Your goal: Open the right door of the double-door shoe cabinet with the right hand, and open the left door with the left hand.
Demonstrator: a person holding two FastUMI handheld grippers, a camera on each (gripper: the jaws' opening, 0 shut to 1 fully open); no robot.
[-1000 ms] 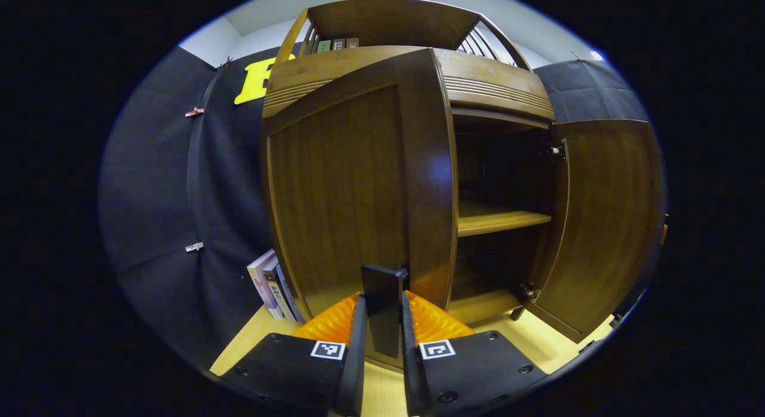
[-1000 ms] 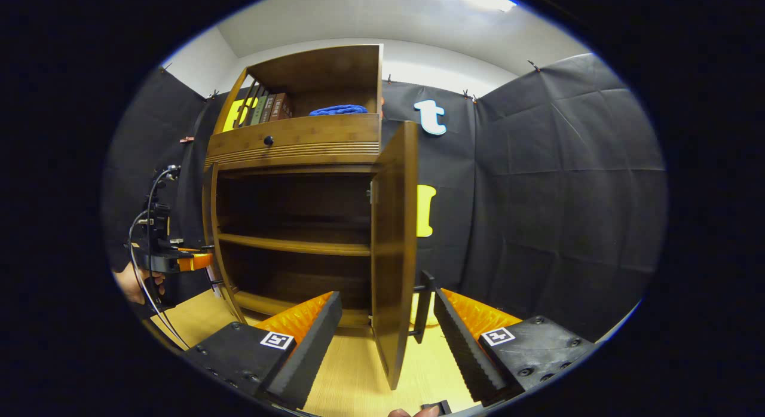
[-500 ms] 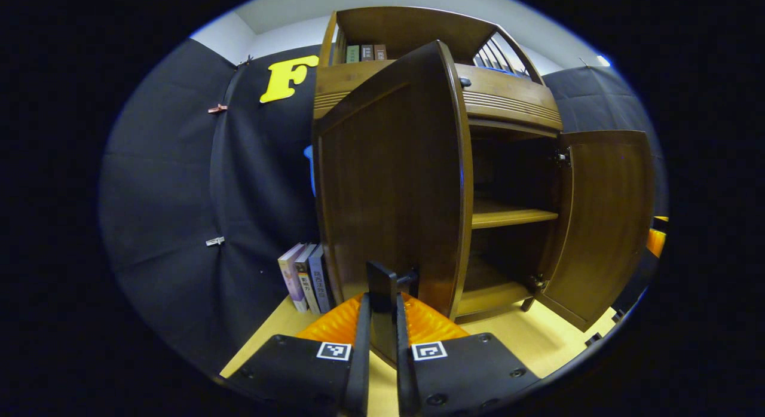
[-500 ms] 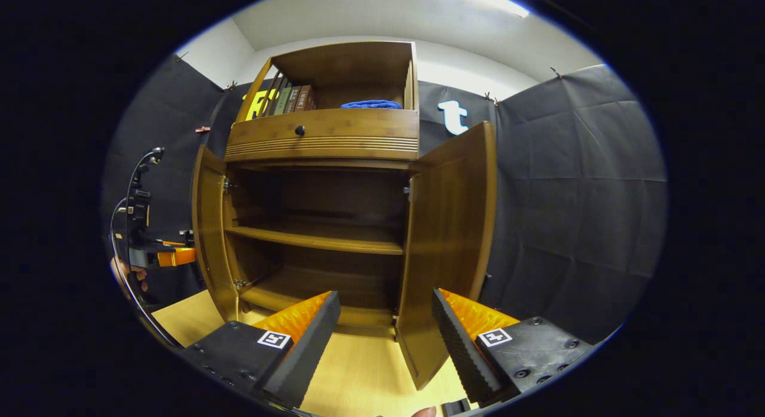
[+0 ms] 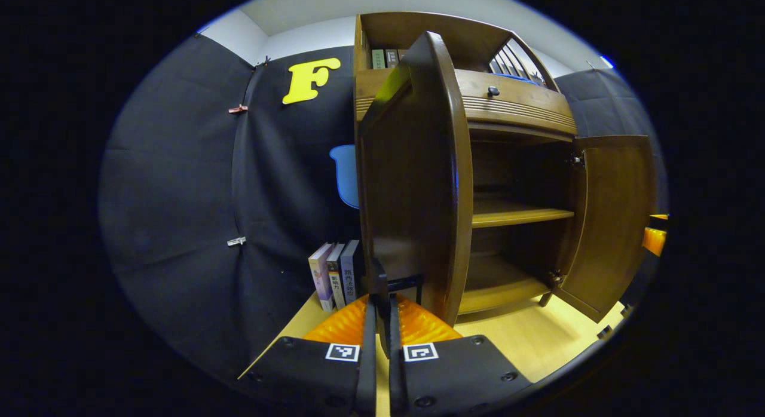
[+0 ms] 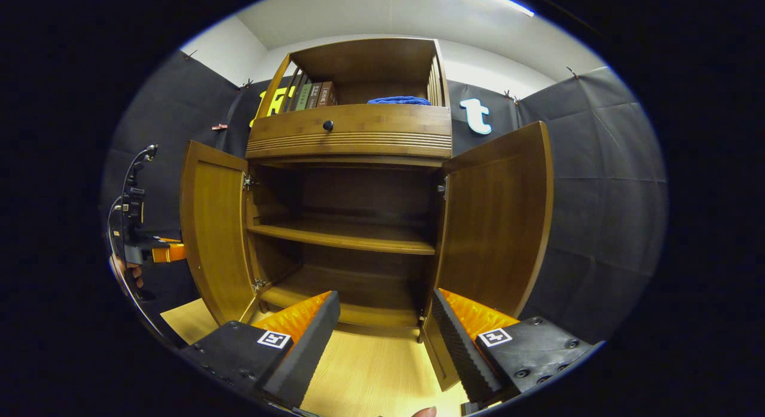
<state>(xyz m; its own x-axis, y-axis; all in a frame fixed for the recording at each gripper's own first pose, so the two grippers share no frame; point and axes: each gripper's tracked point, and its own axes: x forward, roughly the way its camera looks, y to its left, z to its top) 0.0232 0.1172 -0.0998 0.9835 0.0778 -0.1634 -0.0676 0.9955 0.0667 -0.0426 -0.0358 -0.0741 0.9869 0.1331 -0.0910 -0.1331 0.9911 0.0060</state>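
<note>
Brown wooden double-door shoe cabinet [image 6: 349, 133] stands on a pale wood floor [image 6: 370, 375] against the black cloth wall. Both doors stand open.

Left door [image 5: 412, 172]: swung well out, seen nearly edge-on in the left gripper view. Left gripper [image 5: 381, 312], black body with orange ribbed fingers, is closed to a narrow slit on the thin black handle [image 5: 378, 279] at the door's lower edge; both fingers press on it. In the right gripper view the same door [image 6: 214, 238] hangs open at the left, with the left gripper [image 6: 161, 253] just beyond its outer edge and a hand [image 6: 128, 273] behind it.

Right door [image 6: 496, 226]: open wide at the right. Right gripper [image 6: 382, 327] sits in front of the cabinet with jaws wide apart, holding nothing, clear of the door.

Interior: one wooden shelf [image 6: 343, 235] across the middle. Drawer front with a small dark knob [image 6: 327, 125] above the doors. Top compartment holds upright books [image 6: 311, 95] and a blue folded cloth [image 6: 397, 100].

Three more upright books [image 5: 336, 276] stand on the floor left of the cabinet.
</note>
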